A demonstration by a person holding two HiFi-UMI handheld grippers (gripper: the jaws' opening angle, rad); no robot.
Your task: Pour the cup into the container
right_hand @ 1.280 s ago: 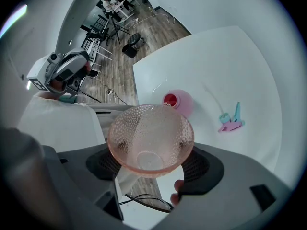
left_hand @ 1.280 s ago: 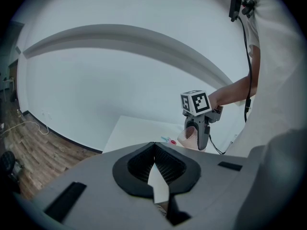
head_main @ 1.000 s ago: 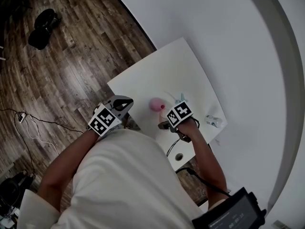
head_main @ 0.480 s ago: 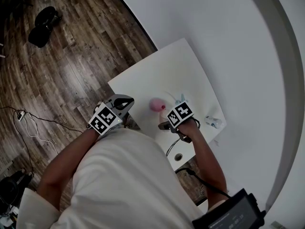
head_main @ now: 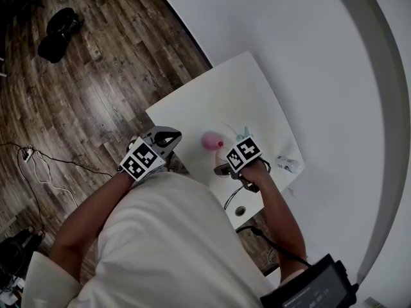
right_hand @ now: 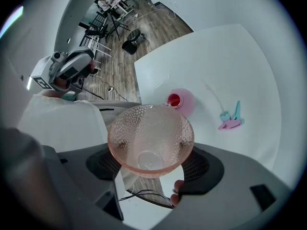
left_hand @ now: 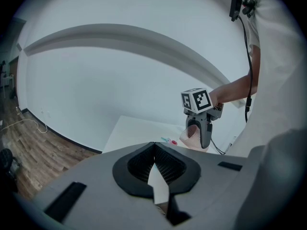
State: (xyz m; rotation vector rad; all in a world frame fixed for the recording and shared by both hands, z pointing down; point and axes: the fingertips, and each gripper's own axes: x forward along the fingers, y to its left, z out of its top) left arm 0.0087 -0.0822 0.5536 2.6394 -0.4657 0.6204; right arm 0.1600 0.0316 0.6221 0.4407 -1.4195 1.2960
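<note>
Right gripper (right_hand: 152, 164): jaws clamped on the pink dimpled cup (right_hand: 151, 131), one pad on each side of its bowl, with the mouth tipped forward and downward beyond the fingertips. Through the clear wall no liquid or loose content can be seen, so the cup appears empty. The pink container (right_hand: 184, 101) stands on the white table (right_hand: 216, 51) directly ahead of the jaws, just past the cup's far rim, and shows something red at its opening. Whether rim and container touch cannot be told. A small teal-and-pink object (right_hand: 231, 116) lies further ahead and to the right of the jaws, apart from the container. Left gripper (left_hand: 156, 176): jaws together with nothing between them, held off the table's near edge, well to the side of the container and taking no part. Assessment: the pour looks done or all but done, judging by the empty-looking cup and the red content in the container. Outstanding: righting the cup and setting it down on the table, clear of the container.
</note>
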